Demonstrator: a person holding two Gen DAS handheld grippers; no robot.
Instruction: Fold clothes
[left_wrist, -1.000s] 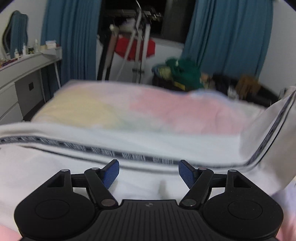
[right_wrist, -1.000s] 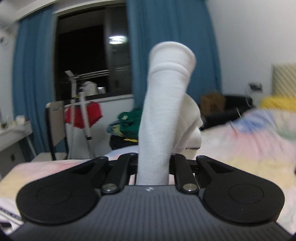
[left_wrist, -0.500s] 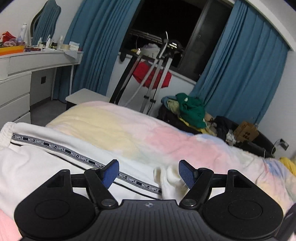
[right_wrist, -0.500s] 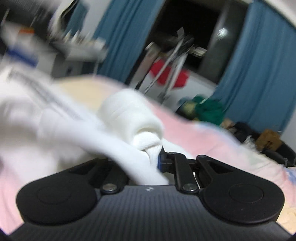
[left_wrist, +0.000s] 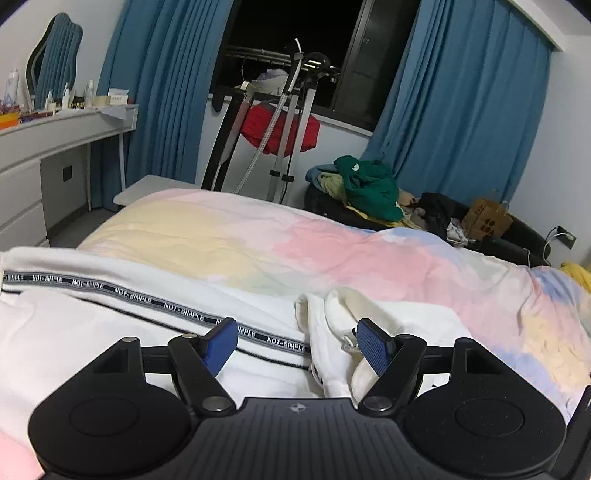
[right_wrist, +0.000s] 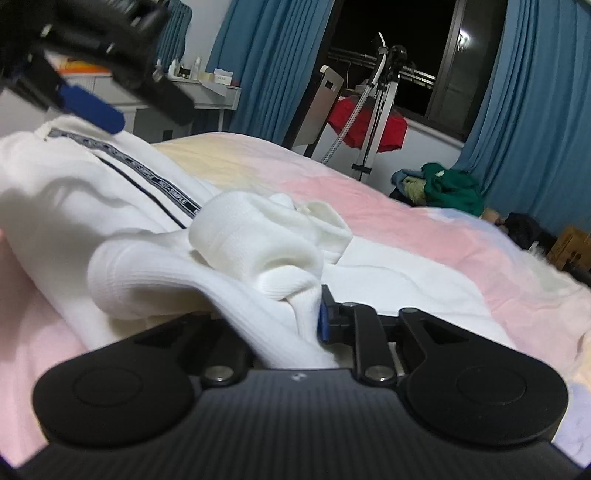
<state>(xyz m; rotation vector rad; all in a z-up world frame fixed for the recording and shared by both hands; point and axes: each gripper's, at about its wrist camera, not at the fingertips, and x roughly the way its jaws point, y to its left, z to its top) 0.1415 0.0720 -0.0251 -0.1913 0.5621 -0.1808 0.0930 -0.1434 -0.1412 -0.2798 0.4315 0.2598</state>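
1. Jaws: left gripper (left_wrist: 297, 341) stands wide, blue pads apart, nothing between them. Right gripper (right_wrist: 295, 317) is clamped on a ribbed white cuff (right_wrist: 255, 295); only one blue pad (right_wrist: 323, 319) shows, the other is hidden by cloth.
2. Garment: white sweatshirt (left_wrist: 122, 325) lies on the pastel bed cover (left_wrist: 332, 251), near edge of the bed. Striped tape (left_wrist: 147, 299) with lettering runs across it. Cream hood (left_wrist: 332, 314) is bunched just beside the left gripper's right pad (left_wrist: 373, 345).
3. Step in hand, my read: the sleeve end is being carried over the body of the sweatshirt to make a fold. From the right wrist view the cuff (right_wrist: 236, 236) curls back over itself, so it is not yet flat.
4. To do it well: lay the sleeve down along the body, not across the hood, and lower it until cloth rests before letting go. Dropping from height would likely leave the curl in.
5. Left gripper (right_wrist: 88, 103) shows top left in the right wrist view, above the taped edge. It is free, so it could pin the shoulder area while the right pulls the sleeve straight.
6. Risk: the thick ribbed cuff may spring back when let go; a short press after release should help. Hood strings look tangled, cannot tell exactly.
7. Rest of the folding is not yet done; the body lies rumpled.
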